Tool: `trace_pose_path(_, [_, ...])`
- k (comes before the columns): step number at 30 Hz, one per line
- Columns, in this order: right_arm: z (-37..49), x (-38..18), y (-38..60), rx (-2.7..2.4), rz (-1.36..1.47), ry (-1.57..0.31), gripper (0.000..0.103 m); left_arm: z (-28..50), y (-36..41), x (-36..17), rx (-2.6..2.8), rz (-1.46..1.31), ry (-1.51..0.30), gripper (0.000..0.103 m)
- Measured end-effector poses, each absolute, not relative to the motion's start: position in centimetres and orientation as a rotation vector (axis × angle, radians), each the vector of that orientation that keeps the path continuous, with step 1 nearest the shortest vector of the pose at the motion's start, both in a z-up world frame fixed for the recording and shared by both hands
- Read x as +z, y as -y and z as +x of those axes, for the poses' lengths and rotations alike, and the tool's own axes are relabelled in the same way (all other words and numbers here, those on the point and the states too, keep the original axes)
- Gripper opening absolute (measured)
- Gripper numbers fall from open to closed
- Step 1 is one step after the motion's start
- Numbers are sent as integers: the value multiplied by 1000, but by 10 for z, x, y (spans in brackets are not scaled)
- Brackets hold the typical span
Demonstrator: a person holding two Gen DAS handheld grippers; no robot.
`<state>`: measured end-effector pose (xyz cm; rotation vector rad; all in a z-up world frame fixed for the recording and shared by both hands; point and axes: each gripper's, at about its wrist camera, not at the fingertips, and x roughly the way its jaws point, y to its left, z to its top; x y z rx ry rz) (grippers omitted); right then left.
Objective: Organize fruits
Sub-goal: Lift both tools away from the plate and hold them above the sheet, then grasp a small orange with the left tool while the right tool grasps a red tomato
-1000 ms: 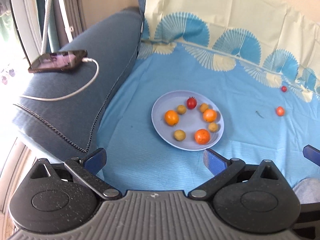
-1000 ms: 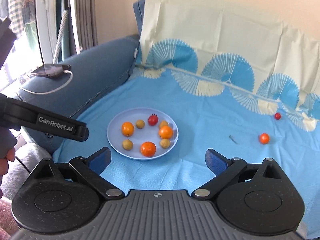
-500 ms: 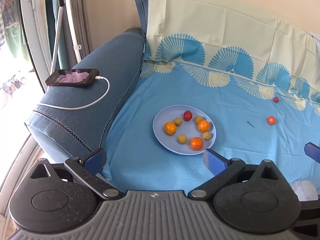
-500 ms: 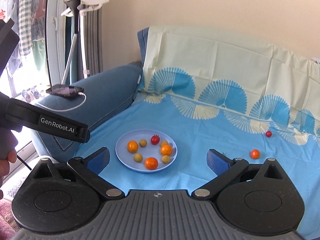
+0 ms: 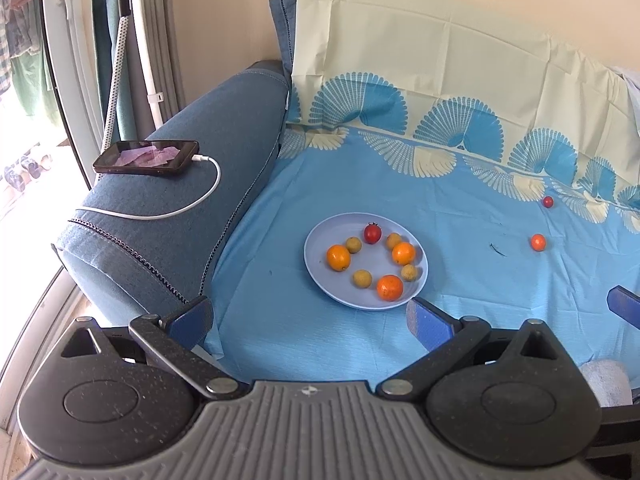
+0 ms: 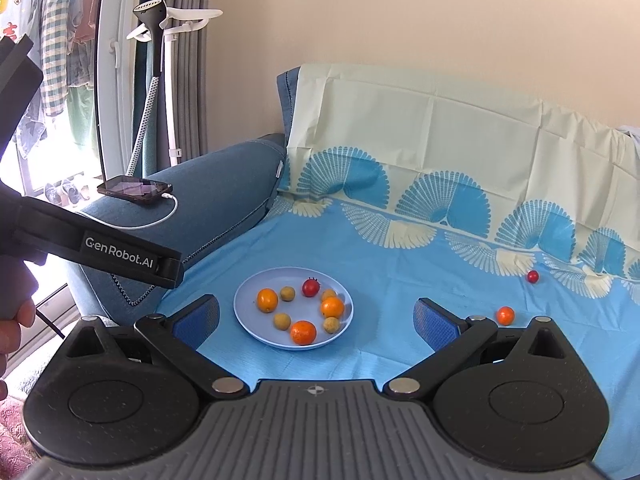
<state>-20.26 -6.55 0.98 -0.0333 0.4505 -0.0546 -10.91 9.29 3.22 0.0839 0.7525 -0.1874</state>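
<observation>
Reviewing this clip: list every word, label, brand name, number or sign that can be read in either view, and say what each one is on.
"GenRobot.AI": white lettering on the black side of the left gripper body, seen in the right wrist view.
The phone on the sofa armrest has a lit screen, but anything on it is too small and blurred to read.
No readable text on the plate, the fruit or the patterned sheet.

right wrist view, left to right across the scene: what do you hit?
phone → plate → orange fruit on the sheet → small red fruit
</observation>
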Motion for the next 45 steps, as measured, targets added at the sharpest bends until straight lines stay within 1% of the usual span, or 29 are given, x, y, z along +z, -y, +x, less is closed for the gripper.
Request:
trace_pose_path(19, [-192, 1, 67, -57, -19, -502, 102, -99, -90, 19, -185, 91, -797, 103])
trace_pose_path(29, [-183, -10, 82, -63, 26, -539, 102, -87, -74, 9, -180, 139, -826, 103])
trace_pose_path(38, [-172, -22, 112, -118, 99, -566, 102, -65, -39, 5, -205, 182, -854, 103])
trace_pose_path(45, [-168, -31, 158, -228, 162, -566, 102, -44, 14, -1, -281, 217, -892, 103])
